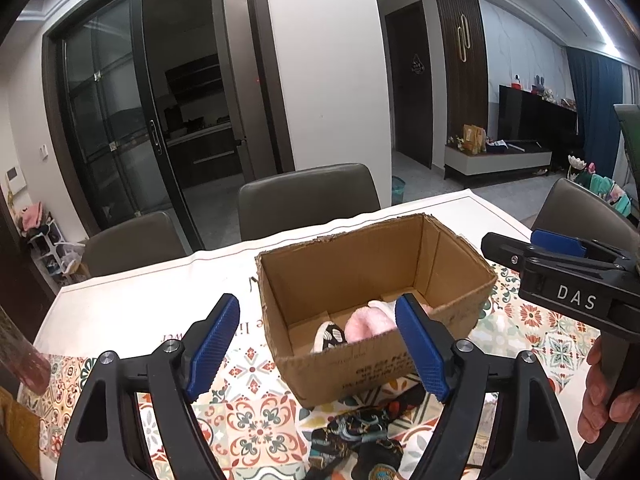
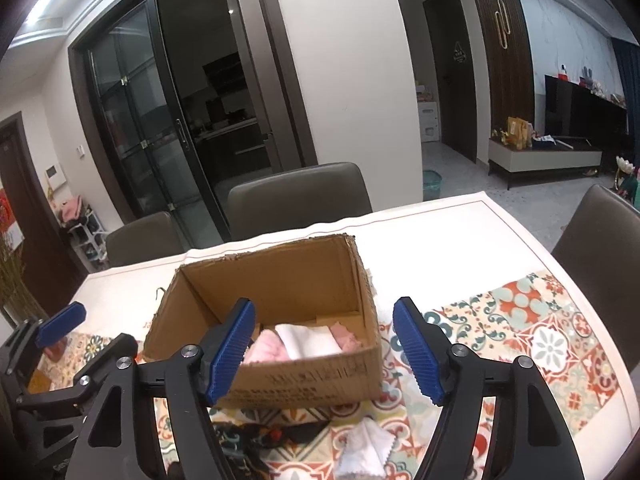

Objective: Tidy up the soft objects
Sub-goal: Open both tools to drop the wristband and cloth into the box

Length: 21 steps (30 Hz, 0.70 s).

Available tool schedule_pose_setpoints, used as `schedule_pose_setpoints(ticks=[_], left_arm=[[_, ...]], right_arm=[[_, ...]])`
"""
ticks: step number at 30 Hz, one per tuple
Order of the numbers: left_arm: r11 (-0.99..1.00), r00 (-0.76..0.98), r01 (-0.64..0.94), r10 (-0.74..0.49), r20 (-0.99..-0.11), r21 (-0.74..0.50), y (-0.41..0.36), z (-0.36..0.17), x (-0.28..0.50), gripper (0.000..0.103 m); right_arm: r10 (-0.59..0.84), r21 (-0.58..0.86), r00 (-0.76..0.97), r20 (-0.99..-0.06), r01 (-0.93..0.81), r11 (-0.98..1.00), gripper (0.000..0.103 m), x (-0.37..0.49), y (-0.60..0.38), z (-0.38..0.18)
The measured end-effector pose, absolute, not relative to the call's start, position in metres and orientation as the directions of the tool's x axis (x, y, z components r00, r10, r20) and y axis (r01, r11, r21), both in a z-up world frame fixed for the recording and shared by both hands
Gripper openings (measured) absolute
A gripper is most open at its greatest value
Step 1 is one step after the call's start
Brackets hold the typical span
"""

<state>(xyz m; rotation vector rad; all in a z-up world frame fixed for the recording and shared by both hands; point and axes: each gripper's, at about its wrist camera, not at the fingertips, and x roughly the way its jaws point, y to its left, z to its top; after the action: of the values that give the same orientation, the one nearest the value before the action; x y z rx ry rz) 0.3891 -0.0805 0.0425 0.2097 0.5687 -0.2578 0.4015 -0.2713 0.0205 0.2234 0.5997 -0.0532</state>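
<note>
An open cardboard box (image 1: 352,264) (image 2: 280,276) stands on the patterned tablecloth. It holds a pink fluffy item (image 1: 366,326) (image 2: 266,350), a black-and-white piece (image 1: 330,336) and a folded white cloth (image 2: 308,340). In front of the box, a dark patterned cloth (image 1: 360,436) (image 2: 256,436) and a small white cloth (image 2: 366,448) lie on the table. My left gripper (image 1: 320,320) hovers open over the box's near wall, gripping nothing. My right gripper (image 2: 325,316) is beside it at the box's right, also open and empty. Each shows in the other's view: the right gripper (image 1: 552,248), the left gripper (image 2: 60,324).
Grey chairs (image 1: 308,200) (image 2: 296,196) stand along the table's far edge, and another chair (image 2: 600,272) at the right end. A person's hand (image 1: 600,392) holds the right gripper's handle. A reddish object (image 1: 24,360) lies at the table's left. White cloth (image 2: 440,240) covers the table behind the box.
</note>
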Motion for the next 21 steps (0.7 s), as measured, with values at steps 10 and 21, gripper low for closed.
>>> schedule_pose_setpoints(ticks=[10, 21], left_arm=[[0.952, 0.789, 0.285, -0.167, -0.591, 0.112, -0.070, 0.039, 0.368, 0.082], [0.952, 0.740, 0.287, -0.150, -0.656, 0.106, -0.056, 0.015, 0.360, 0.085]], right_arm=[[0.012, 0.175, 0.770, -0.637, 0.129, 0.976, 0.073, 0.392, -0.264, 0.015], [-0.009, 0.143, 0.708, -0.706, 0.155, 0.977, 0.073, 0.377, -0.256, -0.007]])
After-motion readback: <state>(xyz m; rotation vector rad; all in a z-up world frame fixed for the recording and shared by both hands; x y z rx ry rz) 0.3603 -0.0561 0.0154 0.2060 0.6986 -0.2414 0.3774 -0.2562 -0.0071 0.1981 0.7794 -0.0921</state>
